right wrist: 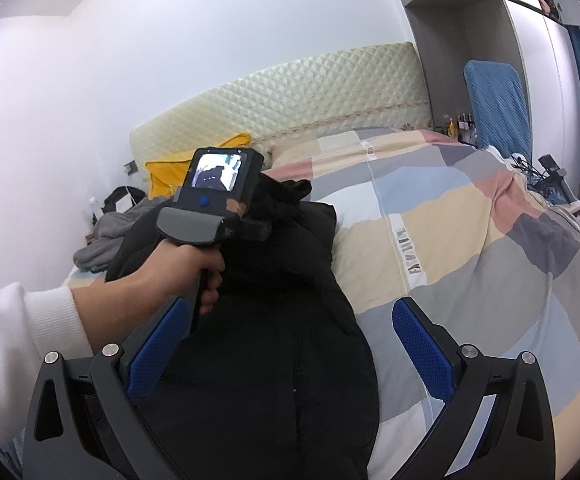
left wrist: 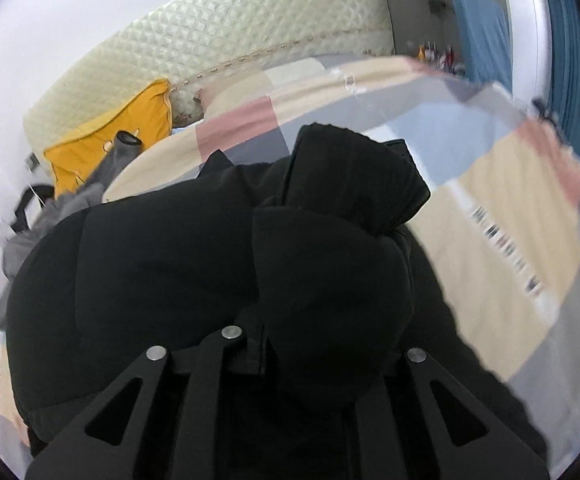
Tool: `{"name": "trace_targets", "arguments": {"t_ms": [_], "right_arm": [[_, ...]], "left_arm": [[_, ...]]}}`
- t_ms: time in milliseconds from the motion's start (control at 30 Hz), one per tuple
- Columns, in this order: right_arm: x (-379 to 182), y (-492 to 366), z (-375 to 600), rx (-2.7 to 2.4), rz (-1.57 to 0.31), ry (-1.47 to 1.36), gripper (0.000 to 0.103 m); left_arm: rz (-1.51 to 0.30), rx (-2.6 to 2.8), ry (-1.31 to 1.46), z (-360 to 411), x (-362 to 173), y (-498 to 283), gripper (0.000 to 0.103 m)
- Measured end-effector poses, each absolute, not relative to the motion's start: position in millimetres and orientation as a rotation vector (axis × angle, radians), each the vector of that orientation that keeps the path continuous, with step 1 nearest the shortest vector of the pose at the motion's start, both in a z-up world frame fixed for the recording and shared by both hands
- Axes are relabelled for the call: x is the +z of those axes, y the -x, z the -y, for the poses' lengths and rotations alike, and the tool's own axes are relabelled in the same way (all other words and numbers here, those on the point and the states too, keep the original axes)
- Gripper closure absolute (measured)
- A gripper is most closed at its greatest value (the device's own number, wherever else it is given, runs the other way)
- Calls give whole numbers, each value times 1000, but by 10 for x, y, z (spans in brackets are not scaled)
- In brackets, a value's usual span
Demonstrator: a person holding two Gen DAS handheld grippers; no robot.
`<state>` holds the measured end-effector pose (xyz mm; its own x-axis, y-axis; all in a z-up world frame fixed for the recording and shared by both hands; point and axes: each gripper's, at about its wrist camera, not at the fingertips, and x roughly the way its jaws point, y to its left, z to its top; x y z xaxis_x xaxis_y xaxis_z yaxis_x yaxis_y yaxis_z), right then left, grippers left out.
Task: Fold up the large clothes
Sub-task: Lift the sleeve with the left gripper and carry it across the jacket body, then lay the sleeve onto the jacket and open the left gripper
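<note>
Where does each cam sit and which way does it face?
Left wrist: on the left gripper, tilted down, close over the black coat toward the headboard; fingers buried in cloth.
Right wrist: on the right gripper, open jaws, facing along the bed; left hand and white sleeve show.
Shared: coat, patchwork duvet, headboard.

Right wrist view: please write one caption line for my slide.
Open right gripper above black jacket on patchwork quilt.

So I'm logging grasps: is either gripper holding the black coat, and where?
Right gripper is open, holding nothing. Left gripper's tips are buried in the black coat; a hold cannot be told.
</note>
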<state>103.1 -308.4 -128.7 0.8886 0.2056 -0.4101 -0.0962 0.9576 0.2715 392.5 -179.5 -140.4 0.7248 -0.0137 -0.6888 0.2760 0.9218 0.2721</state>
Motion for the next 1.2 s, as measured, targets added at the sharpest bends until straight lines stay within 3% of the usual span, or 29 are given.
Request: {"name": "trace_targets", "arguments": {"t_ms": [133,300,367,400,433,633,900,1200], "right_arm": [[-1347,-1103,3081,152,-471,-255,0],[-1384,-1133,3021,163,-481,-232,0],[-1381,-1121,3003,158,-476,-222,0],[-1380,-1122,2995,154,-476,-216,0],[-1380,-1128,2987,150,-476,-210,0],[-1337,-1100,2933,140,-464,-187,0],[-1226,-1042,2796,141,-425,-151,0],[-1130,-1218,2638,188,-424,-171,0]], "left_arm": [[-785,-174,-374,1815,-1462,-3969,87],[-779,-204,-277,1706,-1271,-3906,74],[-769,-225,-238,1654,-1149,-3822,54],[-757,-230,-235,1641,-1105,-3780,30],[-733,-240,-237,1618,-1040,-3703,13],[-686,-300,-197,1290,-732,-3395,12],[-643,-201,-92,308,-382,-3267,11],[-665,-55,-89,-732,-618,-3202,10]]}}
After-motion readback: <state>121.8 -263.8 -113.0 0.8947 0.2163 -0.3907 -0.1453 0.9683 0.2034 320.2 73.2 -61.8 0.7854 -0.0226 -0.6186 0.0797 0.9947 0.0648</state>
